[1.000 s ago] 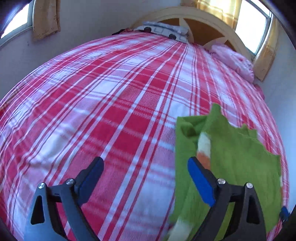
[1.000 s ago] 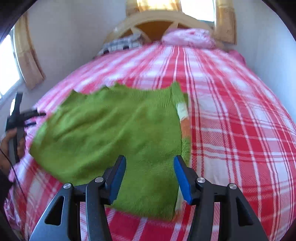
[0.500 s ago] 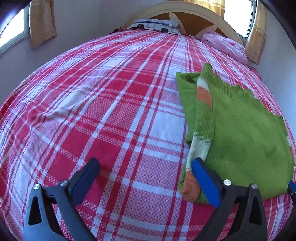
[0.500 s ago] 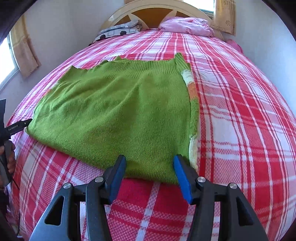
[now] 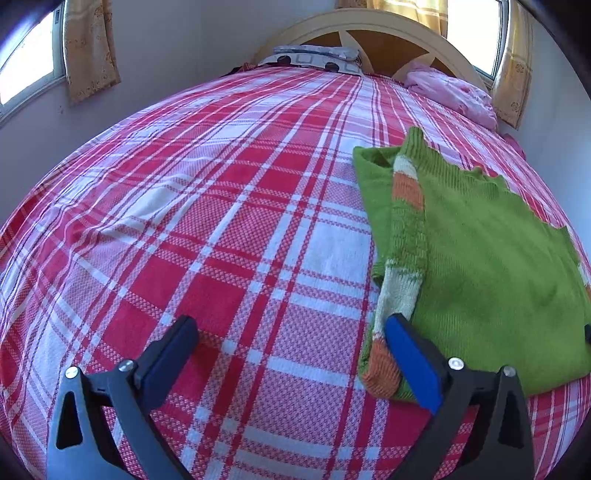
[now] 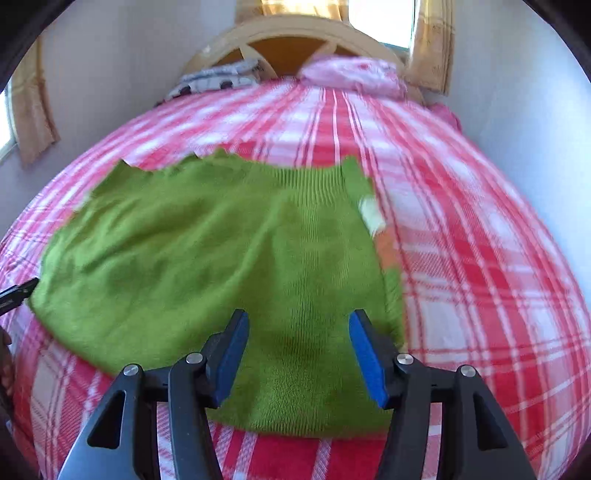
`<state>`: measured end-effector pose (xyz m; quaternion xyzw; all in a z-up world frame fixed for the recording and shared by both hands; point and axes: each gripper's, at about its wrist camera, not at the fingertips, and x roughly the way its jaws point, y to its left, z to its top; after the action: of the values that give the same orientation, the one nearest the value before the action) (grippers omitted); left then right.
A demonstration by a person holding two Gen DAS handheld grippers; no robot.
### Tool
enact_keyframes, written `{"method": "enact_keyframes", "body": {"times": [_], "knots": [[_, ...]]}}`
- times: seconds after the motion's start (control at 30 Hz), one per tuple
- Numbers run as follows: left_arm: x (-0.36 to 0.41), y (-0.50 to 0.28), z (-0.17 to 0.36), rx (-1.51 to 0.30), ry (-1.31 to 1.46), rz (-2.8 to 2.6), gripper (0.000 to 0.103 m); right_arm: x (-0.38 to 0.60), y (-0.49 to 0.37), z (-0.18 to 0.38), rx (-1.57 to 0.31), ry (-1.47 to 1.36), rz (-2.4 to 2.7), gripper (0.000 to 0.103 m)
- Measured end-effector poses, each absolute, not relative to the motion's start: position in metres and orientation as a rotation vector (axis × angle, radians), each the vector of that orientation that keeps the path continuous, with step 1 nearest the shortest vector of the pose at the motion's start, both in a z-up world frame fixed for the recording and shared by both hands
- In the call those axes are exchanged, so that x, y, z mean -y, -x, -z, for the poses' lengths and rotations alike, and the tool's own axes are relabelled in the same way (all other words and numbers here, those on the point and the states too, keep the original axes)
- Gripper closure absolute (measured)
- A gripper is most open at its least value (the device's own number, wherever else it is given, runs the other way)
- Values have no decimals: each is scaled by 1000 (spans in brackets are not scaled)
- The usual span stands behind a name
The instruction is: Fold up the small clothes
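Note:
A green knitted sweater [image 5: 480,258] lies folded flat on the red and white checked bedspread [image 5: 221,229]. Its sleeve [image 5: 404,236], striped white and orange, runs along the fold's left edge. My left gripper [image 5: 290,325] is wide open over bare bedspread, its right finger just beside the sleeve cuff and nothing between the fingers. In the right wrist view my right gripper [image 6: 298,321] hovers open above the near part of the sweater [image 6: 207,258], not pinching the knit. The left gripper's tip [image 6: 18,291] shows at the sweater's left corner.
At the head of the bed stand a cream headboard [image 5: 369,33], a patterned pillow [image 5: 314,59] and a pink pillow [image 5: 454,92]. Walls close in on both sides, with curtained windows [image 5: 92,48]. Left of the sweater lies a wide stretch of bedspread.
The sweater's folded side has settled flat on the bed. My left gripper has drawn back from it and its jaws stand wider. My right gripper has moved forward over the sweater's near edge.

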<state>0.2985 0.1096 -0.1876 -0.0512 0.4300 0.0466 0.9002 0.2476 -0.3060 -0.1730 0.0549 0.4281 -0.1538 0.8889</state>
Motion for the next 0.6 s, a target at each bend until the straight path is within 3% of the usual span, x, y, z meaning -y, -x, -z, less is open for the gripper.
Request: {"method": "enact_keyframes", "body": {"times": [0.17,0.43,0.6], "knots": [[-107,-296,189,-896,85,-114,0,290,-242,187,-895,-60,317,44],[-110,-293,188,-890,98,-113,0,210,-275,156,-826,51,133,44],[-112,-290,188,-889,108,-103,0,164,-312,182,-906,51,43,44]]}}
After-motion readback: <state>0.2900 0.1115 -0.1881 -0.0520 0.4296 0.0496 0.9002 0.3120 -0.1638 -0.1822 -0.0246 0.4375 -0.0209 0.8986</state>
